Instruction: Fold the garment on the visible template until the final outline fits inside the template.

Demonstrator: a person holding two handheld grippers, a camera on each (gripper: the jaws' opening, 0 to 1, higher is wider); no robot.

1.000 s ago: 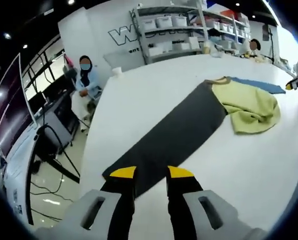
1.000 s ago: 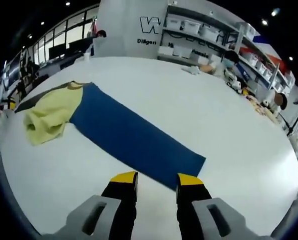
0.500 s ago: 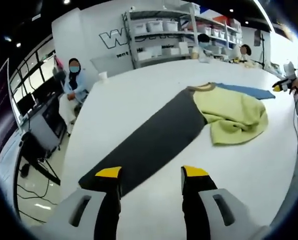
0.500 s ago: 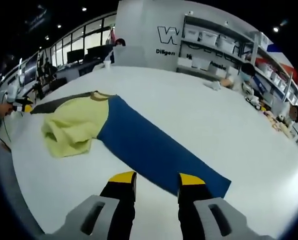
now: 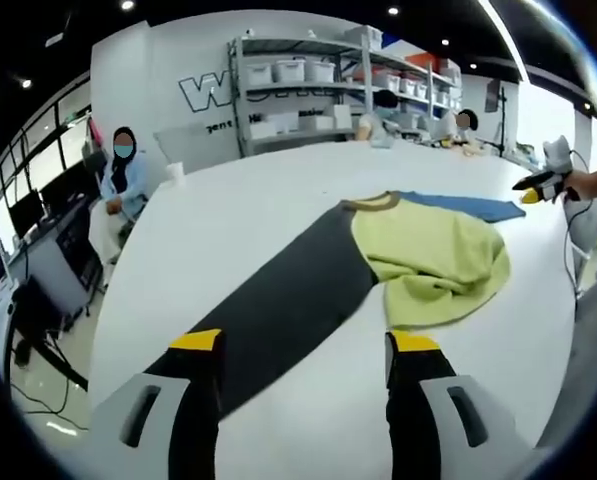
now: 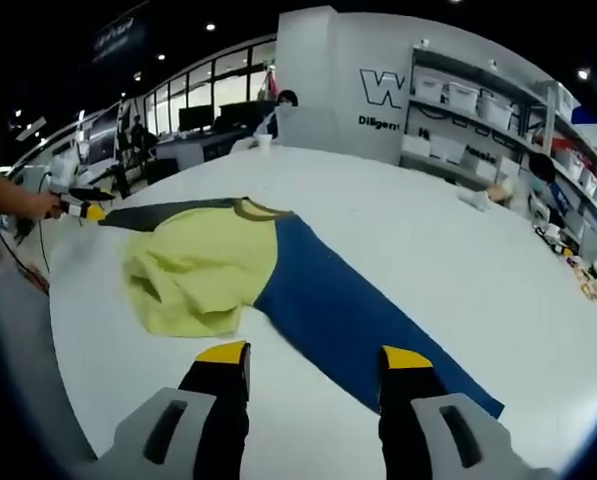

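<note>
Across the centre of both views the garment (image 5: 378, 265) lies limp on the white surface (image 5: 238, 220), soft, light, its yellow-green body bunched. Left gripper (image 5: 303, 345) and right gripper (image 6: 313, 355) hover with jaws apart, empty; the long sleeve ends look the best hold

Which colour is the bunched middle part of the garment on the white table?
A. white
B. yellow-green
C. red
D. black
B: the garment's crumpled middle is yellow-green, between a dark grey sleeve and a blue sleeve.
</note>
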